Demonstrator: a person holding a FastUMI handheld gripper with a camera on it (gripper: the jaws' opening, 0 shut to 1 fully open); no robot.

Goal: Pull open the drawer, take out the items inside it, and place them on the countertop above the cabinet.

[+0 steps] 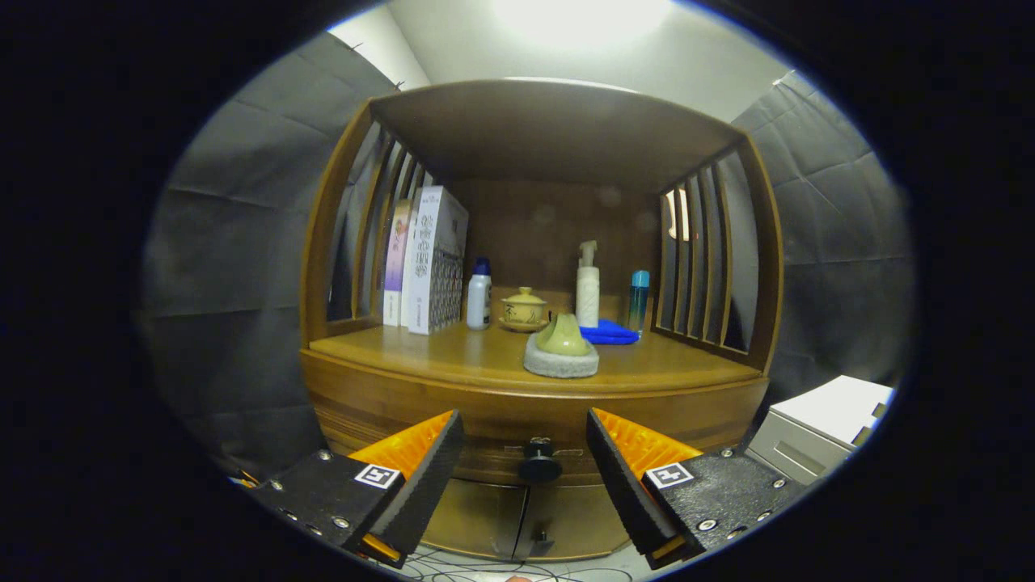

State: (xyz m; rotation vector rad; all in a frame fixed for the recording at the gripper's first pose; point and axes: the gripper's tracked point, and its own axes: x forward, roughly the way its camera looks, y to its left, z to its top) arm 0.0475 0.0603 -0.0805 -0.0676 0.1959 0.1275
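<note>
Claw [525, 477] fingers are spread wide, with nothing held. One drawer knob [539, 462] is seen between them at 12 o'clock, on the closed drawer [485, 420] under the worktop [453, 356]. A slip is judged possible if the small knob is pinched off-centre. Counted on the worktop: three bottles, one lidded cup [524, 309], one blue cloth [608, 332].

The one camera rides on the gripper [525, 465] and looks forward along its two spread fingers, straight at the front of a wooden cabinet [388, 396]. It sits near the cabinet, about level with the drawer knob [539, 462] seen between the fingers. From there it looks slightly up across the countertop [453, 356] into the open shelf
</note>
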